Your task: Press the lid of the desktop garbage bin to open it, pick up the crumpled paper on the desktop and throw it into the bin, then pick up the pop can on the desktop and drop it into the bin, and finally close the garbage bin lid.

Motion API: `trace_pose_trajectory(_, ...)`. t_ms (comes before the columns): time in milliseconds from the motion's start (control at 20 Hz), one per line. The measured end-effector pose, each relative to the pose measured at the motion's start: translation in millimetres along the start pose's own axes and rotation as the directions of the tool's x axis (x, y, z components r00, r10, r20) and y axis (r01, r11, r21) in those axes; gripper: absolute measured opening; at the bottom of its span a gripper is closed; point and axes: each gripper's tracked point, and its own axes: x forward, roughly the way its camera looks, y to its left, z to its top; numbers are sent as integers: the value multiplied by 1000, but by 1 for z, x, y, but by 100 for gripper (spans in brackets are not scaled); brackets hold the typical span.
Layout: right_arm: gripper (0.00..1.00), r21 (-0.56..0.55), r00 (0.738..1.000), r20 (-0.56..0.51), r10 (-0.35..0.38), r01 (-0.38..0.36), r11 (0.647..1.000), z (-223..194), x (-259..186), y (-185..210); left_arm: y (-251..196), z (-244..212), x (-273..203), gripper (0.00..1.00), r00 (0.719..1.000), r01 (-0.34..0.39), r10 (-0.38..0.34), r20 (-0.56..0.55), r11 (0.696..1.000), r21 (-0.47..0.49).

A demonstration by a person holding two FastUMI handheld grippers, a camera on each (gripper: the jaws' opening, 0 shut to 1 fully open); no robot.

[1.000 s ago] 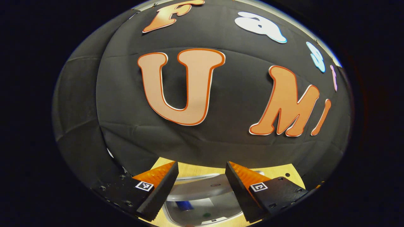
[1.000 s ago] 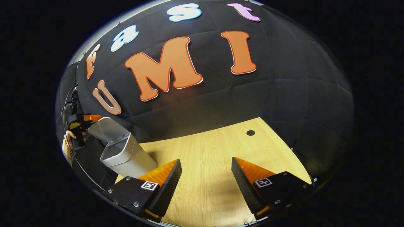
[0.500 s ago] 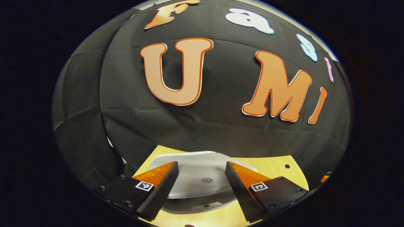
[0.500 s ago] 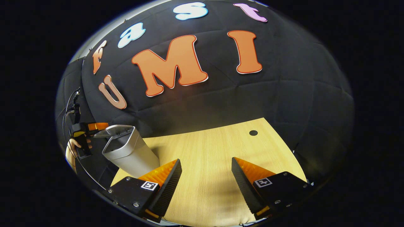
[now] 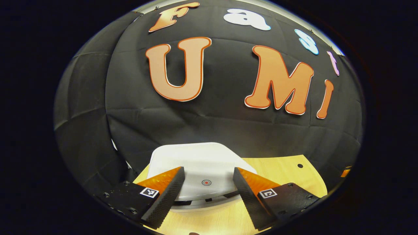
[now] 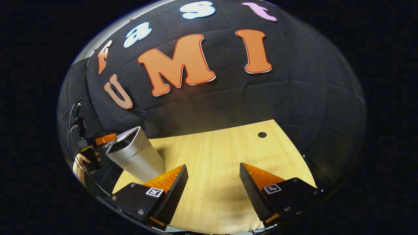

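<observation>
Here the left tool (image 5: 206, 186) gapes wide over the bin lid (image 5: 196, 160), gripping nothing, and the right tool (image 6: 212, 186) hangs equally wide, empty, above the table (image 6: 222, 153)

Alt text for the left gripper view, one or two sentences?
A white bin lid, nearly shut, with a small round mark near its front edge, sits just ahead of the open left claw, whose fingers frame it. Pale wooden desktop extends to the right, with the booth's black cloth wall behind.
</observation>
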Motion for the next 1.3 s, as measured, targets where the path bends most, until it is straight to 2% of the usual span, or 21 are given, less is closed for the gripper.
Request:
trace_pose_trajectory(100, 95, 3, 1000, -7, 3, -3, 1000, -2, 0, 0, 11, -24, 1, 95, 998, -18, 17, -58, 1000, -9)
trace_pose_trajectory(150, 95, 6, 1000, -11, 5, -5, 1000, -4, 0, 0, 15, -30, -1, 96, 997, -33, 35, -70, 999, 27)
trace_pose_trajectory(250, 95, 10, 1000, -18, 5, -5, 1000, -7, 0, 1, 13, -23, 0, 96, 999, -39, 42, -33, 996, 77)
trace_pose_trajectory(350, 95, 14, 1000, -22, 10, -10, 1000, -9, 0, 4, 17, -19, 1, 95, 997, -74, 74, 3, 996, 56)
trace_pose_trajectory(600, 95, 23, 1000, -25, 15, -14, 1000, -10, 1, 6, 34, -24, 1, 95, 988, -155, 154, 6, 987, 52)
trace_pose_trajectory(750, 95, 28, 999, -32, 20, -19, 999, -11, 1, 8, 32, -36, 0, 97, 990, -140, 141, -11, 986, 91)
trace_pose_trajectory(850, 95, 24, 999, -30, 18, -17, 1000, -12, 2, 8, 34, -29, 3, 98, 990, -132, 125, 66, 984, 117)
trace_pose_trajectory(950, 95, 26, 999, -36, 21, -20, 999, -12, 4, 10, 26, -18, 6, 96, 985, -115, 105, 135, 991, 67)
trace_pose_trajectory(1300, 95, 18, 999, -27, 25, -24, 1000, -5, 10, 19, 29, -17, 6, 94, 994, -86, 82, 71, 994, 68)
